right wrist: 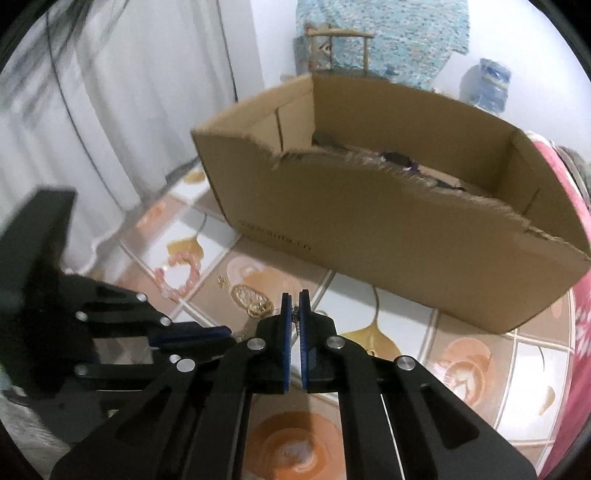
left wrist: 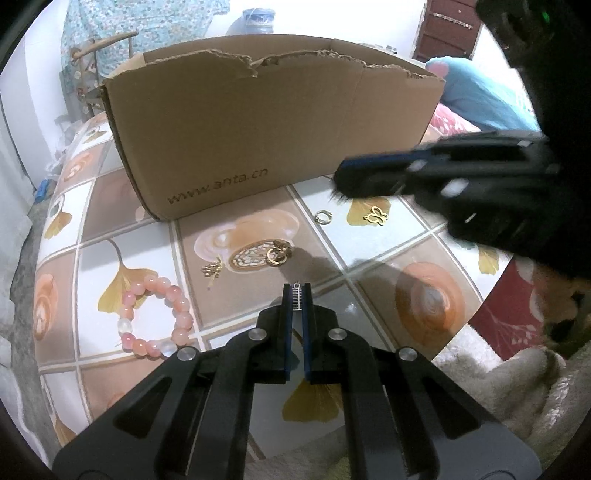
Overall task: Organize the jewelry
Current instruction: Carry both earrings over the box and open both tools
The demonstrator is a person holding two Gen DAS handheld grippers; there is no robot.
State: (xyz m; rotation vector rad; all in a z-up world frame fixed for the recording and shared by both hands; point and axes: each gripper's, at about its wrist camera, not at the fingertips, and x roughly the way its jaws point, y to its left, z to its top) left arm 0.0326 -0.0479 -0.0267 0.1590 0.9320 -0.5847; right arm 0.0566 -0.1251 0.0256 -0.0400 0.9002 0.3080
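My left gripper (left wrist: 296, 291) is shut on a small silver ladder-like charm (left wrist: 296, 298) just above the table; it also shows at the left of the right wrist view (right wrist: 229, 334). My right gripper (right wrist: 295, 301) is shut on a thin small dangling piece (right wrist: 296, 314), too blurred to name, and hangs above the table in front of the cardboard box (right wrist: 369, 229). On the tiled cloth lie a pink bead bracelet (left wrist: 155, 317), a gold oval brooch (left wrist: 253, 257), a gold earring (left wrist: 212, 269), a small ring (left wrist: 323, 216) and a gold butterfly (left wrist: 376, 216).
The open cardboard box (left wrist: 258, 129) stands at the back of the round table (left wrist: 388, 236), with dark items inside (right wrist: 399, 158). A fluffy beige cloth (left wrist: 498, 376) lies past the table's right edge. A chair (left wrist: 99, 48) and a water jug (left wrist: 255, 22) stand behind.
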